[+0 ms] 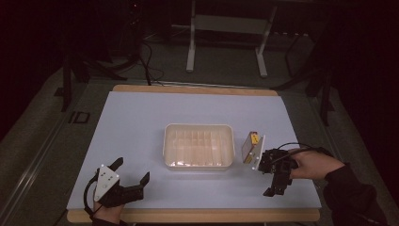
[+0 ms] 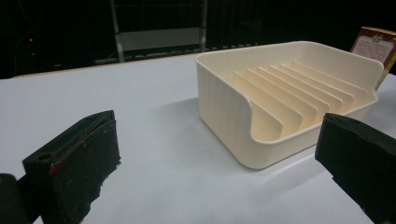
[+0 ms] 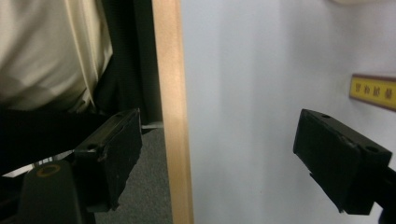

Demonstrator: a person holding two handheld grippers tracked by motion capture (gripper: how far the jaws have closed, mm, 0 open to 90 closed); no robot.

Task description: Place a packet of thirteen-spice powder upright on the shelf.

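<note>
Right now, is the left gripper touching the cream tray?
Apart. In the high view, the left gripper sits near the table's front edge, with bare white surface between it and the cream tray.

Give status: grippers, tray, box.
Left gripper open, empty, near table edge. Right gripper open, empty, beside box. Tray mid-table, slots empty. Box right of tray, apart.

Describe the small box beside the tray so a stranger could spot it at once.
Find the cream slotted tray in the middle of the white table top. Just off its right end, near the right gripper, lies the small box. It is flat, dark brown with a yellow end, the one coloured thing there.
</note>
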